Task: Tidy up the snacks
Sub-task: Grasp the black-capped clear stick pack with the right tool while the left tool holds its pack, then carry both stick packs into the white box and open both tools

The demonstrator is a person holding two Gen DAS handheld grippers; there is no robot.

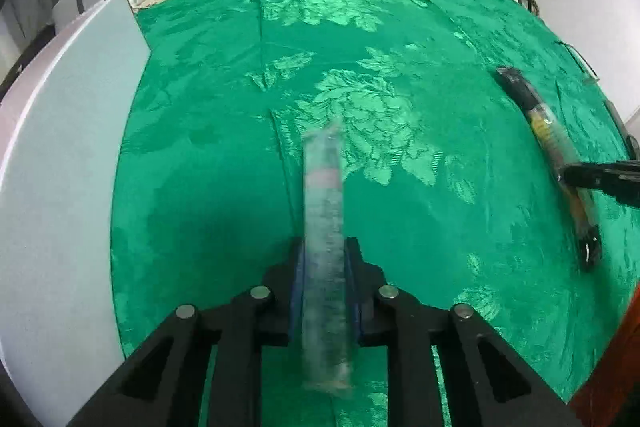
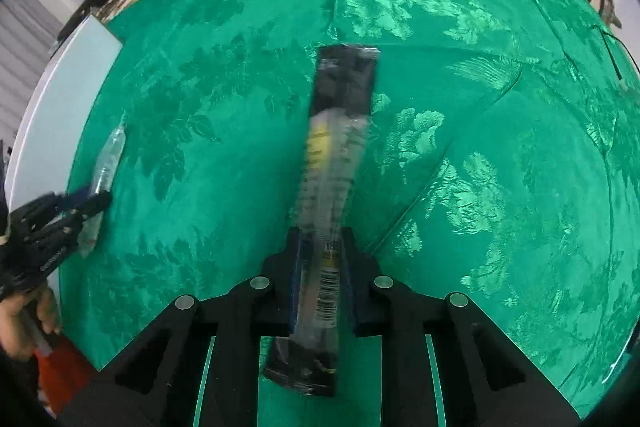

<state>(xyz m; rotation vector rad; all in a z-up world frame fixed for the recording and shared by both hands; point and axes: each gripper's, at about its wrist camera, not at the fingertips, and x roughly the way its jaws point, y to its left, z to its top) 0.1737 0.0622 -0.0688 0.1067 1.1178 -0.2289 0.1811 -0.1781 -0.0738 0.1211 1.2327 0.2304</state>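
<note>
Right wrist view alone: barcode on dark snack packet [image 2: 332,211], fingers [image 2: 298,267] clamped; left's apparently clear.

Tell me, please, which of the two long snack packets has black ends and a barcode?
The dark packet clamped in the right gripper. The packet in the left gripper is clear and pale all along, without black ends.

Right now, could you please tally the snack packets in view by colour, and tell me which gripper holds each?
Clear packet: 1, clamped in the left gripper.
Black-and-yellow packet: 1, clamped in the right gripper.
Total: 2 packets, both over the green cloth.
</note>
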